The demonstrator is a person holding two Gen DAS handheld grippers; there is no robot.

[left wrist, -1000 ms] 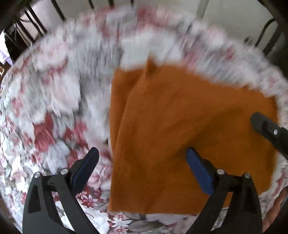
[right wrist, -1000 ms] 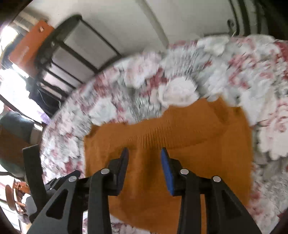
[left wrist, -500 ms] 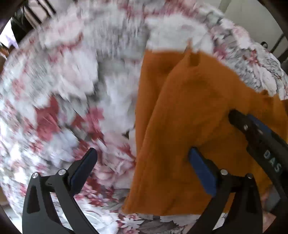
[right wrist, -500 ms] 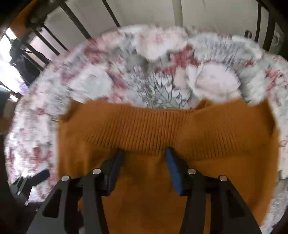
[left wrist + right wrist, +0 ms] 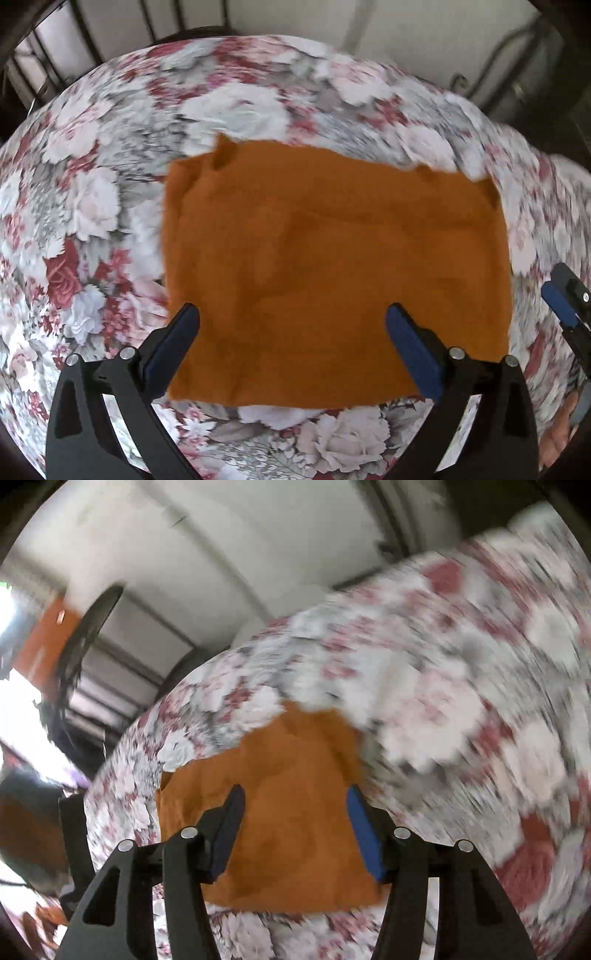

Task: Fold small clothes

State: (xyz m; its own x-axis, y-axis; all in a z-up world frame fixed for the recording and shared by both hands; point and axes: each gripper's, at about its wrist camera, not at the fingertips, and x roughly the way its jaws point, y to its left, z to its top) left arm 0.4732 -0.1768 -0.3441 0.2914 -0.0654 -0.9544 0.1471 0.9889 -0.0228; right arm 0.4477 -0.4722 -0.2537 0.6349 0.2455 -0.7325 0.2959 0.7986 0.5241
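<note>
The left gripper (image 5: 291,325) gapes wide and empty above the folded orange garment (image 5: 332,266) on the floral cloth (image 5: 92,206). The right gripper (image 5: 295,808), its jaws just opening, grips nothing; its view is blurred. Only the left view shows both grippers.

Orange garment (image 5: 332,266) on a red, pink, white and grey floral cloth (image 5: 92,206).
</note>
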